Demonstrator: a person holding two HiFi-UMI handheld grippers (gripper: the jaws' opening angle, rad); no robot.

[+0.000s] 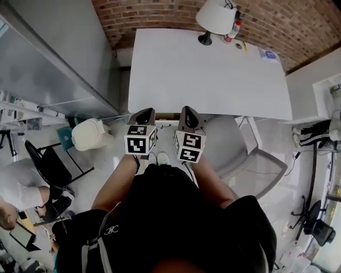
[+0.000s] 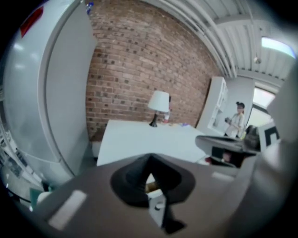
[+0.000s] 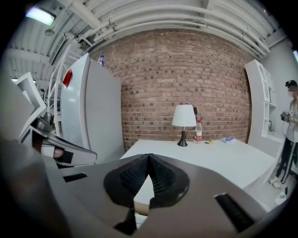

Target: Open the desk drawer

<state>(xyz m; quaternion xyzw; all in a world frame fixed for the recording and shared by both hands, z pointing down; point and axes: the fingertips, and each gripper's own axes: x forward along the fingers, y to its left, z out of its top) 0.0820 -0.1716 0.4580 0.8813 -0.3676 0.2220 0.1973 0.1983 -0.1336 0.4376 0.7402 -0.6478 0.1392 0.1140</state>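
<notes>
Head view: we find the white worktop (image 1: pixel 213 74) filling the upper centre of the frame. A lamp (image 1: pixel 216 16) stands at its far edge and a chair (image 1: pixel 234 144) is drawn up at its lower right. Under the near edge, at mid-frame, a narrow tan strip shows, which we take for the drawer front (image 1: pixel 167 115). Its long axis runs left to right along that edge. The left gripper (image 1: pixel 145 112) and right gripper (image 1: pixel 187 110) sit side by side with their noses towards the edge, and the strip lies between them. Both forearms reach forward, roughly parallel, with the marker cubes uppermost. We see no contact with the strip and judge the two grippers about equally near.

Left gripper view: the left gripper (image 2: pixel 149 160) has its jaws closed tip to tip, holding nothing. Beneath the tips the drawer front (image 2: pixel 150 187) appears ahead and slightly low, under the worktop (image 2: pixel 139 139).

Right gripper view: the right gripper (image 3: pixel 149 158) likewise has its jaws together and empty. The drawer front (image 3: pixel 138 208) lies at lower centre, ahead of and below the tips. The worktop (image 3: pixel 223 158), lamp (image 3: pixel 184 116) and a bottle (image 3: pixel 199 130) lie beyond. We judge that one pair of jaws must part and drop to the strip before any pull towards the person.
</notes>
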